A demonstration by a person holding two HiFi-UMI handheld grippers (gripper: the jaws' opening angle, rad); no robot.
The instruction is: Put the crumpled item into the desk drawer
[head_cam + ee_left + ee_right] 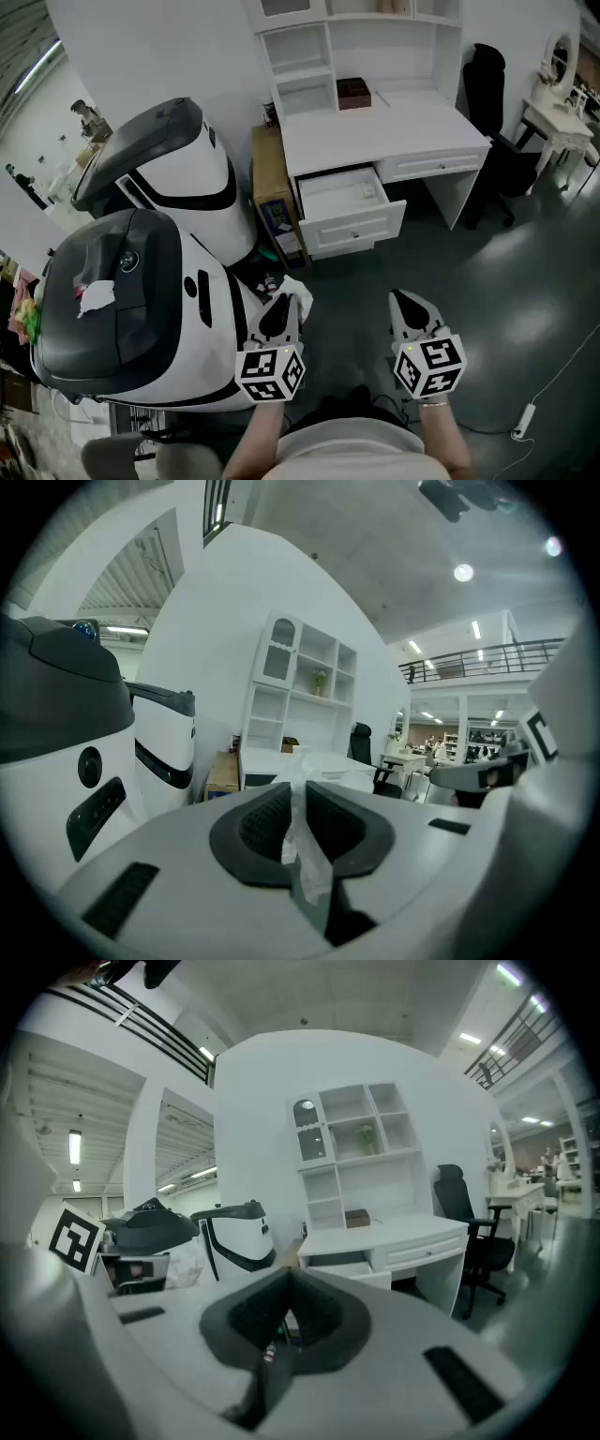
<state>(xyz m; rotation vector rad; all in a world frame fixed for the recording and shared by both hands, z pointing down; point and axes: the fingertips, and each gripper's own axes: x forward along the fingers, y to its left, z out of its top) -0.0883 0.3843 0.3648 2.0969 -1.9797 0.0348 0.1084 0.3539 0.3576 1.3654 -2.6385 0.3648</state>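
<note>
**Left gripper's got the crumpled wad, drawer's hanging open ahead**

Room first. The white desk [375,141] sits against the wall up ahead, and its left drawer [354,228] is pulled out toward the person, so the front panel is the nearest edge. Between that panel and the two grippers there's only dark floor [506,309], with more of it open to the right. The left side is tight. A bulky white-and-black machine [131,300] sits right beside the left gripper [281,305], and a tall cardboard box [272,187] is wedged between a second machine and the desk's left side. A black office chair [487,80] stands at the desk's far right corner.

Writing: the cardboard box has a blue label, but the print's too small to read. The gripper cubes only show black-and-white square markers.

The crumpled item [295,289] is a thin, wrinkly white wad, maybe paper or film. It's pinched between the left gripper's pads and pokes out past the tips, well short of the drawer. The right gripper [405,300] has its jaws pressed together with nothing in them.
</note>
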